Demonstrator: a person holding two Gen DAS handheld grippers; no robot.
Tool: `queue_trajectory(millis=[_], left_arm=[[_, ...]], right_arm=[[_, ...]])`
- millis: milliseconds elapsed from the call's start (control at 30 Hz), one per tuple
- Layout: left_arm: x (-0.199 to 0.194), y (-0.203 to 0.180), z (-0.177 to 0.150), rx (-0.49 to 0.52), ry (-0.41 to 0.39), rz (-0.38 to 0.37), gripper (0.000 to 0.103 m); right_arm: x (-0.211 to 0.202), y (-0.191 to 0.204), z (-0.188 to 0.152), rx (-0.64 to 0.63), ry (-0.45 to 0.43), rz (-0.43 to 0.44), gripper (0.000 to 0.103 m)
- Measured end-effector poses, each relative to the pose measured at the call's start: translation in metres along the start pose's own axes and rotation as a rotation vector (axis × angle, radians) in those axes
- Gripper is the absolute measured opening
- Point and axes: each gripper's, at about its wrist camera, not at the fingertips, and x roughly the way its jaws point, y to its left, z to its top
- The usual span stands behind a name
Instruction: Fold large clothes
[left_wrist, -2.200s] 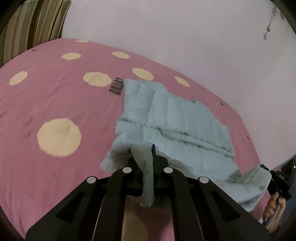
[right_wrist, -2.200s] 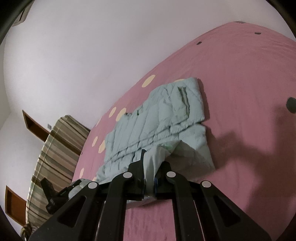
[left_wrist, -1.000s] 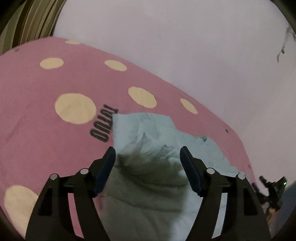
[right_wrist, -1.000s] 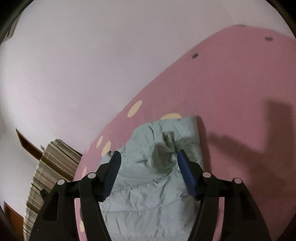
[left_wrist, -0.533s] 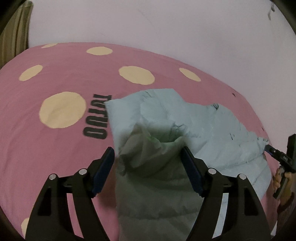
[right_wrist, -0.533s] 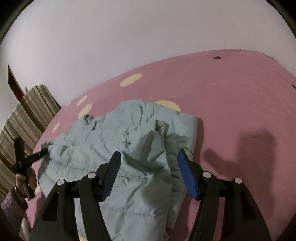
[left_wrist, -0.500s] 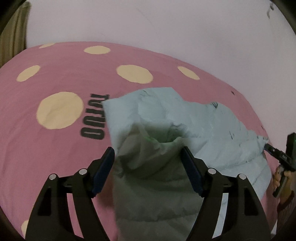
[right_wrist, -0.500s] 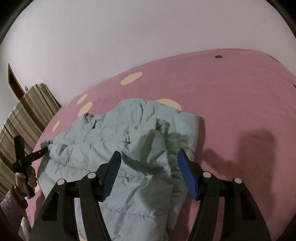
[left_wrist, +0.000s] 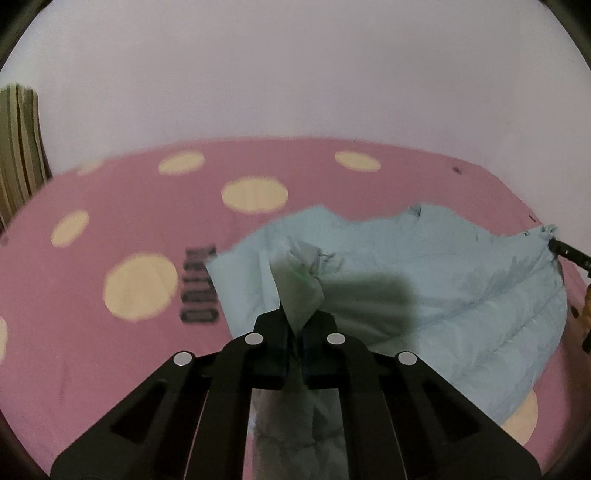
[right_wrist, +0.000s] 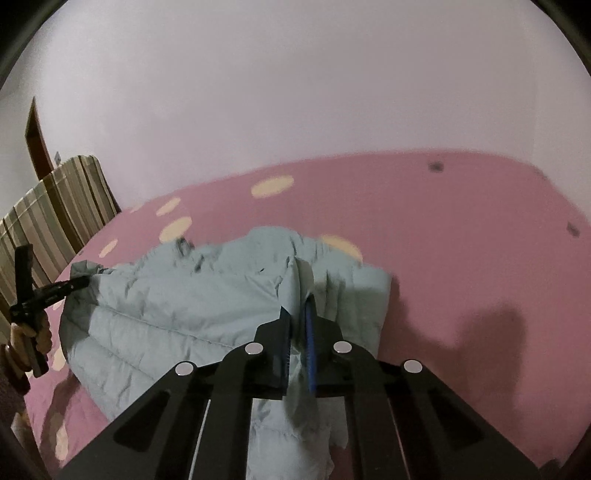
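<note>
With the left gripper (left_wrist: 295, 328) and the right gripper (right_wrist: 298, 325) each pinching a bunched near corner of the pale blue jacket (left_wrist: 424, 280) lying on the pink spotted bed (left_wrist: 92, 332), both should lift level and carry the edge evenly to the far side.

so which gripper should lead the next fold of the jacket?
Neither clearly: left gripper and right gripper each pinch a corner of the jacket. Probably lift both together.
</note>
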Motion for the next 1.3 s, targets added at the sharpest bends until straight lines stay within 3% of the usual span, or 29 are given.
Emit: queue_trajectory(millis=[100,233,433,833,1000,1100,1167,1200,1233,1300], left_arm=[[-0.003,0.002,0.023,-0.023,-0.040,0.025,0.004],[0.021,0.000,0.055,-0.036,-0.041,0.115,0.004],[0.068,0.002,0.082,-0.076,0.006,0.203,0.004],[0.152,0.003,0.052,-0.041,0.174,0.341,0.004],[0.168,0.002,0.043,-0.028,0.205,0.355,0.005],[0.169,-0.004,0.043,-0.001,0.210,0.376,0.010],[0.162,-0.005,0.044,0.000,0.202,0.387,0.028],[0.157,-0.004,0.045,-0.009,0.193,0.391,0.047],[0.147,-0.002,0.048,-0.027,0.172,0.390,0.053],[0.123,-0.001,0.054,-0.070,0.124,0.358,0.055]], right_arm=[[-0.002,0.004,0.022,-0.006,-0.047,-0.011,0.007],[0.021,0.008,0.055,-0.014,-0.063,-0.045,0.007],[0.073,0.006,0.082,-0.008,-0.013,-0.088,0.007],[0.161,-0.038,0.045,0.099,0.199,-0.228,0.007],[0.172,-0.043,0.033,0.102,0.221,-0.246,0.007],[0.173,-0.040,0.032,0.087,0.224,-0.259,0.007],[0.170,-0.040,0.034,0.080,0.224,-0.264,0.007],[0.167,-0.040,0.036,0.079,0.225,-0.264,0.007],[0.163,-0.039,0.039,0.078,0.224,-0.267,0.007],[0.146,-0.030,0.049,0.063,0.194,-0.290,0.010]])
